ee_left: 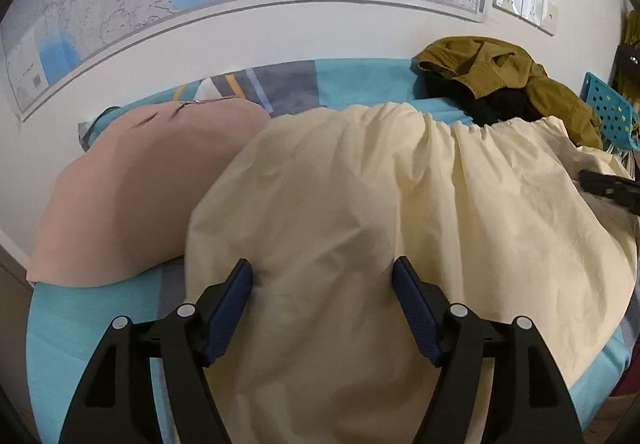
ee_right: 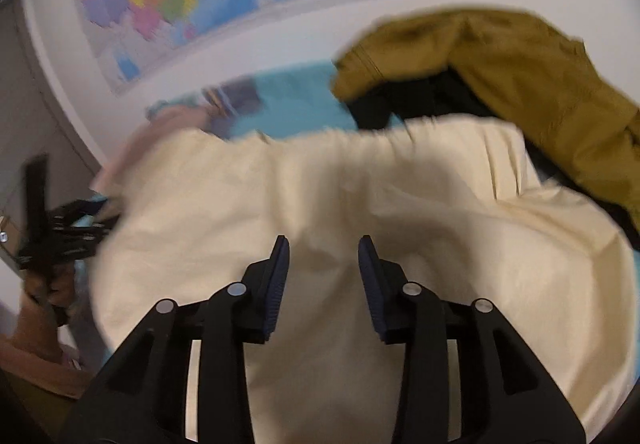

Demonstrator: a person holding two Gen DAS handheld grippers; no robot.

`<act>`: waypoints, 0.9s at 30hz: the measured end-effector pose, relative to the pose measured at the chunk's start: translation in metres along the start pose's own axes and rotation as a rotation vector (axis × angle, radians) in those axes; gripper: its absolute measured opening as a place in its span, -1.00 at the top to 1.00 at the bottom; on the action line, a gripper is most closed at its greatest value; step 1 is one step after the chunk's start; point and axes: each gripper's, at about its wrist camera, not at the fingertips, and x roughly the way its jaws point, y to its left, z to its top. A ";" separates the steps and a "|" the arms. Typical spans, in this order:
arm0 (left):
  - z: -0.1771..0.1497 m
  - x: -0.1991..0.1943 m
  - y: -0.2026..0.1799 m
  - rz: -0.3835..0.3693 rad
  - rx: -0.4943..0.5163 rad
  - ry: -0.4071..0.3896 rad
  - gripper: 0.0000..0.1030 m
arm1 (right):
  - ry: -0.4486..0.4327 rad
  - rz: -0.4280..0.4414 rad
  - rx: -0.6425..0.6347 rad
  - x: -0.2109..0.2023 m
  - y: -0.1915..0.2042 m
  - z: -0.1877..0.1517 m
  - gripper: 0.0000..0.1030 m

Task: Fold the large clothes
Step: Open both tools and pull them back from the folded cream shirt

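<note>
Both grippers hovered empty over a cream garment (ee_left: 360, 195) spread across the bed (ee_left: 96, 328) — fold not yet begun.
Left gripper (ee_left: 322, 284) & right gripper (ee_right: 323, 256) gaped, nothing pinched; a shallow bite risked snagging one layer — or the pink garment (ee_left: 132, 195) at left.

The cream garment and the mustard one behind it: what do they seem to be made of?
Cream garment: looks like thin matte woven cloth, maybe cotton; it creases finely and gathers along its far edge. Mustard garment: seems a heavier matte fabric, holding bulky folds with visible seams.
</note>
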 end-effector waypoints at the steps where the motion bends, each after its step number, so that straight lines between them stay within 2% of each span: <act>1: 0.000 -0.003 0.005 -0.010 -0.014 -0.006 -0.36 | -0.030 0.023 -0.020 -0.012 0.008 0.000 0.24; 4: -0.001 -0.014 0.017 -0.042 -0.046 -0.022 -0.36 | -0.059 0.107 -0.084 -0.027 0.034 0.000 0.23; 7: -0.005 -0.022 0.026 -0.041 -0.053 -0.035 -0.35 | -0.010 0.177 -0.135 -0.016 0.058 -0.005 0.20; 10: -0.009 -0.015 0.033 -0.019 -0.062 -0.010 -0.32 | 0.081 0.176 -0.142 0.018 0.065 -0.018 0.20; 12: -0.012 -0.005 0.039 -0.014 -0.069 0.007 -0.36 | 0.111 0.140 -0.131 0.038 0.061 -0.026 0.22; 14: -0.014 -0.001 0.043 -0.029 -0.087 0.012 -0.37 | 0.103 0.151 -0.100 0.041 0.058 -0.028 0.21; 17: -0.017 -0.016 0.051 -0.054 -0.107 -0.032 -0.37 | 0.093 0.140 -0.087 0.029 0.061 -0.025 0.14; 21: -0.030 -0.040 0.075 -0.115 -0.188 -0.067 -0.37 | 0.052 0.173 -0.121 0.006 0.070 -0.022 0.09; 25: -0.050 -0.052 0.079 -0.124 -0.186 -0.055 -0.36 | 0.023 0.259 -0.198 -0.007 0.100 -0.021 0.08; 27: -0.059 -0.048 0.076 -0.110 -0.168 -0.028 -0.29 | 0.043 0.310 -0.240 -0.001 0.118 -0.025 0.09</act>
